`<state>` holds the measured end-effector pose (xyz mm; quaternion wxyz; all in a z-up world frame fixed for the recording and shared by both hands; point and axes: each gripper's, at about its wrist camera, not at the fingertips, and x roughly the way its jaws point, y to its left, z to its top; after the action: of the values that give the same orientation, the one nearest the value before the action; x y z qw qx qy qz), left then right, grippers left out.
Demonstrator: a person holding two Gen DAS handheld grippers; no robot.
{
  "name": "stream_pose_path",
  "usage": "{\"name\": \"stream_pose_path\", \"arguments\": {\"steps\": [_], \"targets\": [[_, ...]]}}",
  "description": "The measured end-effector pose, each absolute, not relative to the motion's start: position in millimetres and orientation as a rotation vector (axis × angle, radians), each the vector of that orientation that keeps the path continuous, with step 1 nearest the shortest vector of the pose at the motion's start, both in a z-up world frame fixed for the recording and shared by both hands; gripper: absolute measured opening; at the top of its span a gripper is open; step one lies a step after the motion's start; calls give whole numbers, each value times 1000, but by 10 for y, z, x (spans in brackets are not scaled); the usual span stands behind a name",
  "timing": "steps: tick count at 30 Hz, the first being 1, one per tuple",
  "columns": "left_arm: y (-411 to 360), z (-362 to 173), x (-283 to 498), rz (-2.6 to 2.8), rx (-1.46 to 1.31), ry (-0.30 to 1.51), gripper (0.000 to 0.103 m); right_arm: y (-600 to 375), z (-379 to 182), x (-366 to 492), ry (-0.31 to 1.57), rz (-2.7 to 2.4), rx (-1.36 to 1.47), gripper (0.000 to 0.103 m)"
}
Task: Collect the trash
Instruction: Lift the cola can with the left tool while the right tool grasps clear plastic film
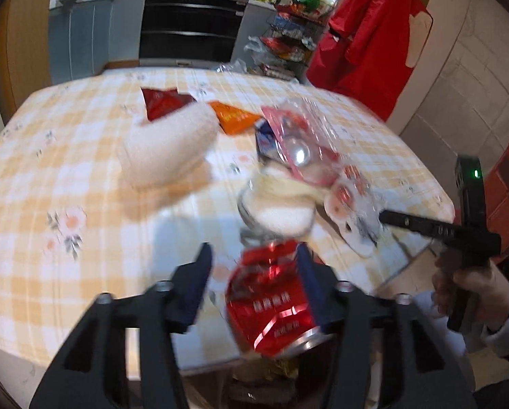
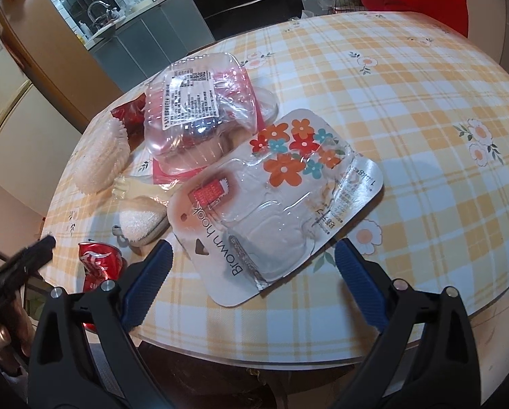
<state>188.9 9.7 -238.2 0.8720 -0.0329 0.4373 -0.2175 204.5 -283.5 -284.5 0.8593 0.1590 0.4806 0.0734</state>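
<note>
A crushed red can (image 1: 271, 306) sits between the jaws of my left gripper (image 1: 254, 252) at the table's near edge. It lies against the right finger and clear of the left one, so the gripper is open. My right gripper (image 2: 254, 247) stands open over a white blister pack (image 2: 278, 204) printed with flowers, not touching it. Behind the pack lie a clear clamshell box (image 2: 196, 116), a white foam net (image 2: 101, 156), a white round pad (image 2: 141, 221) and a red wrapper (image 2: 128, 114). An orange wrapper (image 1: 234, 119) lies further back.
The round table (image 2: 407, 119) wears a yellow plaid cloth with flowers. A hand (image 1: 469, 289) holds the right gripper at the table's right edge. Beyond the table are a dark oven (image 1: 189, 24), a wire snack rack (image 1: 288, 44) and a hanging red garment (image 1: 367, 34).
</note>
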Motion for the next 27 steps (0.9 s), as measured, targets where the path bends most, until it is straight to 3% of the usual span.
{"name": "stream_pose_path", "arguments": {"steps": [13,17,18,22,27], "targets": [[-50,-2909,1985,-457,-153,1059,60,-2825,-2795,1948,1005,161,333,94],[-20,-2959,1984,-436,-190,1065,50,-2862,-2812,1956,1007,154,338,94],[-11,-2968,1990,-448,-212,1071,39,-2866,-2817,1957,1008,154,340,94],[15,-2850,1967,-486,-284,1037,16,-2870,-2835,1963,1012,155,343,94],[67,-2563,1906,-467,-295,948,9,-2875,-2830,1990,1015,154,342,94]]}}
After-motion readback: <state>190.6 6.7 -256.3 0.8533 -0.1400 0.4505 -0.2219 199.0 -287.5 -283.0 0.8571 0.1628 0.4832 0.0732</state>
